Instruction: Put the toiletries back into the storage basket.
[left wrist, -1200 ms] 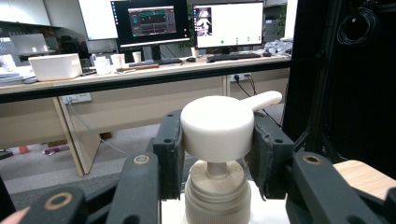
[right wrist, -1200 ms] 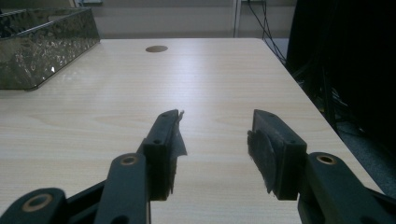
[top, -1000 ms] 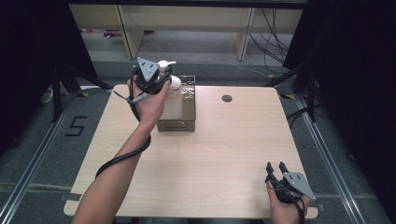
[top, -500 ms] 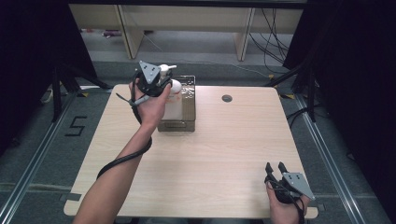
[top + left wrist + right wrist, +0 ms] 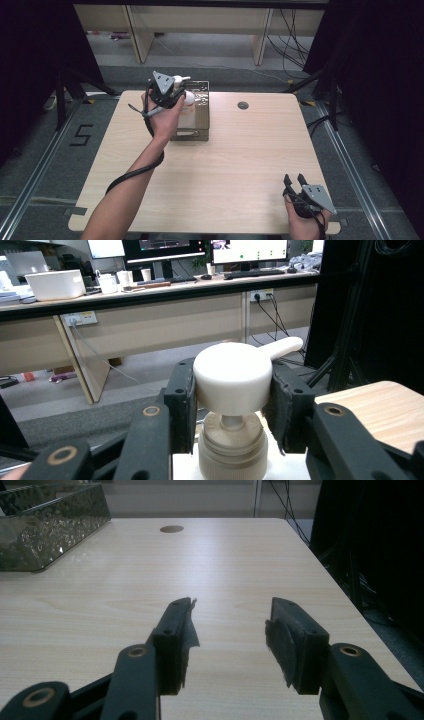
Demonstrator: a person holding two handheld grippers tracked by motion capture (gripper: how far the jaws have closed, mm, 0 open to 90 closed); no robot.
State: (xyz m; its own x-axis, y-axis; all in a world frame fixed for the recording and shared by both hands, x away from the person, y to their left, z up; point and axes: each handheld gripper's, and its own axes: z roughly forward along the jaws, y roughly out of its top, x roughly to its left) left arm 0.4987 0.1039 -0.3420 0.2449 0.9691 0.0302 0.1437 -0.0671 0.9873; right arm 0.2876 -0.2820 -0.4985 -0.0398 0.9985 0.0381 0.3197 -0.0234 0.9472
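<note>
Pump bottle [image 5: 233, 440] apparently upright, spout toward far right; left gripper [image 5: 232, 390] clamps its head.

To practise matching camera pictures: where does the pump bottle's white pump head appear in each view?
High view: pump head, upper left of centre, over the dark tray.
Left gripper view: pump head, centre, clamped by the left gripper.
Right gripper view: not in it.
Shared landmark: the wooden table.

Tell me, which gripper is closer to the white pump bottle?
The left. The left gripper is clamped on the pump bottle, its pads on either side of the pump head, over the dark tray. The right gripper rests open at the table's near right corner, far from it.
</note>
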